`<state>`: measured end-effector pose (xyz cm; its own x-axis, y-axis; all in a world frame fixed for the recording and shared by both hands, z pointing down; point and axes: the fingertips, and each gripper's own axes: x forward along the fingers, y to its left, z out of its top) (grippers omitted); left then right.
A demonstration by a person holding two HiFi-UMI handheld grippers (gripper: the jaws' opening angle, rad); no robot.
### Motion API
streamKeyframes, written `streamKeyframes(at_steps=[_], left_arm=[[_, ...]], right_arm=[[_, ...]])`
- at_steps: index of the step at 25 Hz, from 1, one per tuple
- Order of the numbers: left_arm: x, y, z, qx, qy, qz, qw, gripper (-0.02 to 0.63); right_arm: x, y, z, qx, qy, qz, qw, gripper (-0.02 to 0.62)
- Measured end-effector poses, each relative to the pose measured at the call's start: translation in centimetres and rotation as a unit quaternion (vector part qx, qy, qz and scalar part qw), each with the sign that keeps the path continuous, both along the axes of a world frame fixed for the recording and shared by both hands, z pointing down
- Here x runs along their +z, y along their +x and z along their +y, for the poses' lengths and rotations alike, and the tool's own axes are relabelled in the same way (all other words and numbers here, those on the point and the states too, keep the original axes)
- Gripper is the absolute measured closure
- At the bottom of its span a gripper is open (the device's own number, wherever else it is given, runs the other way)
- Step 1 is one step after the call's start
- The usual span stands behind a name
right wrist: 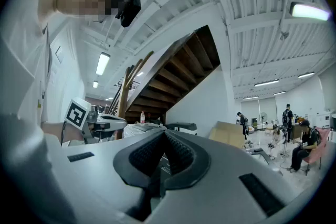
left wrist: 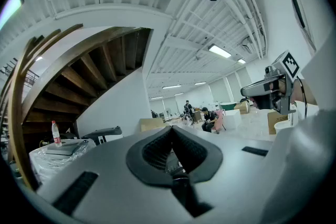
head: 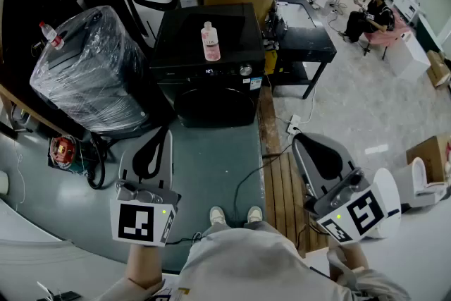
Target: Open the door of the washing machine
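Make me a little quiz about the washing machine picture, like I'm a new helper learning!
1. True or false: the door of the washing machine is already open.
2. Pick one: what stands on top of the washing machine? A) a bottle B) a shoe C) a teddy bear
3. Fill the gap: the jaws of the left hand-held gripper and the right hand-held gripper are ____ (open or shut), with nothing between them.

Key: 1 false, the door is closed; 2 A; 3 shut.
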<state>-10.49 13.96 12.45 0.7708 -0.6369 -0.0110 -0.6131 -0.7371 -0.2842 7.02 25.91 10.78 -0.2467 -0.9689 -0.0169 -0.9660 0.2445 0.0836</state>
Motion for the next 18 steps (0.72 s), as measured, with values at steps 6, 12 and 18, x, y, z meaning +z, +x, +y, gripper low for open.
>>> streamKeyframes(at_steps=[6,12,18], left_arm=[[0.1,-0.8,-0.2,0.004,0.0,0.001,1.0,0.586],[0.9,-2.2,-1.4,0.005,-0.008,-0.001,1.0,0.586],[1.9,-3.3,-3.1,0.018,-0.022,-0.009,0.9996,0.586]], right_arm=[[0.9,0.4,-0.5,0.029,-0.016,-0.013,0.999,0.568],[1.6,-0.8,-1.6,0.034,-0.024,-0.009,0.999,0.568],[2.0,-1.2,-3.2,0.077,-0.026,0.0,0.997,0.563]])
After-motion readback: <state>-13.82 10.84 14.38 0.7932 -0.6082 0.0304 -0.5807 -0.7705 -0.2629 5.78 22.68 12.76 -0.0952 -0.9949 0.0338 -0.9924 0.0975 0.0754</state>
